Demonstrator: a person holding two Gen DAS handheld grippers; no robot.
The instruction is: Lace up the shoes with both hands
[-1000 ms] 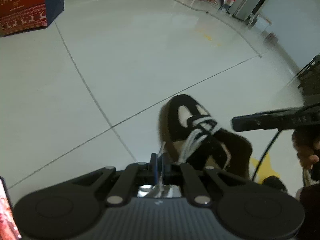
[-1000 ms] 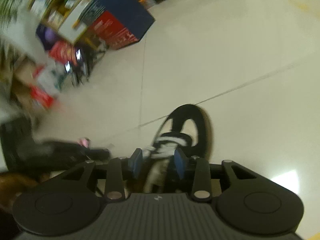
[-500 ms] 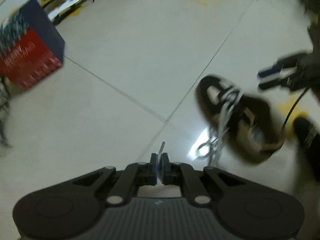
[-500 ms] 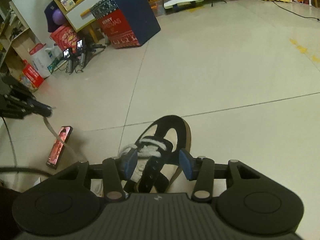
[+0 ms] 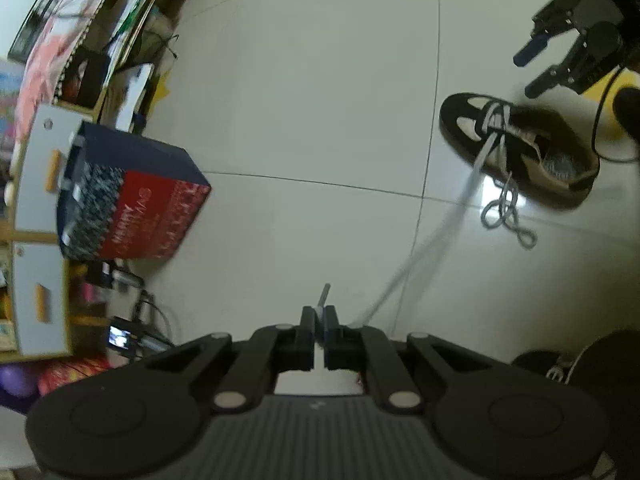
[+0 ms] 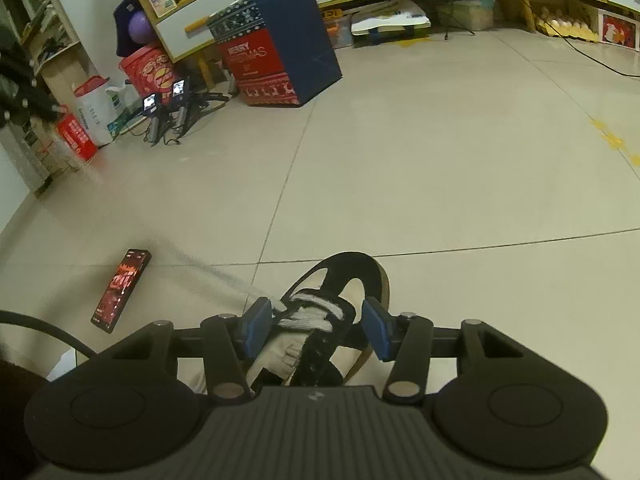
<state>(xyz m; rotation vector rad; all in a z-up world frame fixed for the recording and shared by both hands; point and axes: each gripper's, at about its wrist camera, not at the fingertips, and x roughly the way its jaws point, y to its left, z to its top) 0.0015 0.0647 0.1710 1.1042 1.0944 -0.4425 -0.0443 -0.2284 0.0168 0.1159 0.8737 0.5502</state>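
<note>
A: The left gripper (image 5: 319, 322) has its jaws pinched on the lace (image 5: 436, 236), whose stretched length blurs toward the shoe (image 5: 520, 148) on the floor (image 5: 320, 120).

B: The right gripper (image 6: 316, 330) has jaws wide, nothing held, straddling the shoe (image 6: 340, 280); its heel is hidden.

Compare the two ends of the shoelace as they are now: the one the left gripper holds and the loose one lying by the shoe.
The held lace end runs stretched from the shoe to the left gripper, whose pads are shut on its tip; the loose lace end is slack and ungripped. The held end crosses the floor as one long line; the loose end lies curled in loops beside the shoe. Both are whitish and leave the same eyelet rows.
</note>
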